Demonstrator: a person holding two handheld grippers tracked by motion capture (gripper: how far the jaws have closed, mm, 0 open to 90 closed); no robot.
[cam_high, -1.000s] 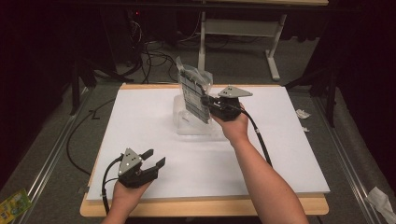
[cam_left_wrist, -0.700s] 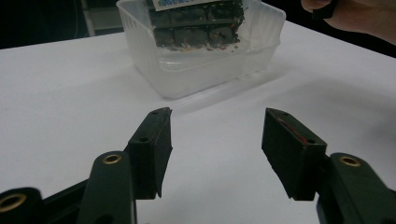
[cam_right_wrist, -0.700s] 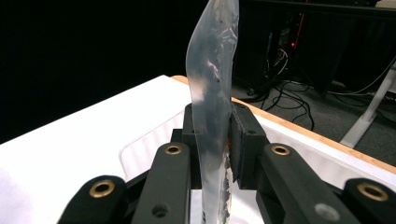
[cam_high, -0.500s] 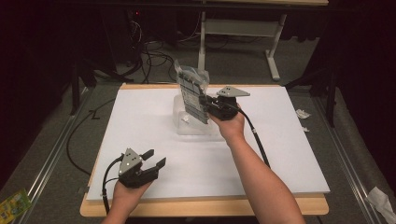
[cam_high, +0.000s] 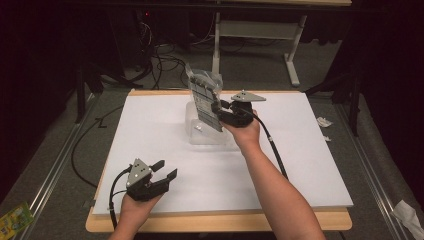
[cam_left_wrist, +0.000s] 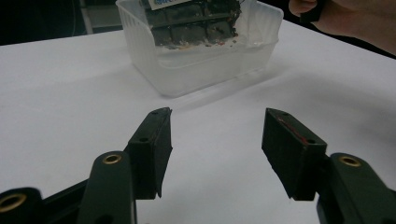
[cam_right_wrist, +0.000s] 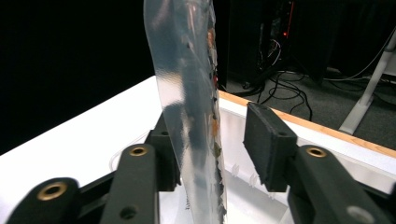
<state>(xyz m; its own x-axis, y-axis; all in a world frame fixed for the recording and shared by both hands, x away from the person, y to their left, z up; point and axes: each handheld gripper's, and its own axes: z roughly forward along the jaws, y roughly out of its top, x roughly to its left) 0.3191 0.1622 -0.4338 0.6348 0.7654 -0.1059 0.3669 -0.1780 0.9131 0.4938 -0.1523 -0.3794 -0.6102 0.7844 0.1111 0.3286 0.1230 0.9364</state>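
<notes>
From the high view, your right claw (cam_high: 216, 107) sits over the clear plastic tub (cam_high: 206, 131) near the far middle of the white desk (cam_high: 310, 165), at a flat transparent packet (cam_high: 204, 97) that stands on end in the tub, long axis nearly upright and leaning slightly away from you. Your left claw (cam_high: 164, 170) rests near the front left corner, well apart from the tub, with bare desk all round. In the left gripper view, that claw (cam_left_wrist: 215, 135) gapes wide and empty, and the tub (cam_left_wrist: 205, 60) lies straight ahead with the packet's dark gridded lower end (cam_left_wrist: 194, 23) inside. In the right gripper view, the packet (cam_right_wrist: 194, 116) stands edge-on between the jaws: it lies against the left one, the right one stands clear, so the claw (cam_right_wrist: 210, 144) is partly open, not clamped.
</notes>
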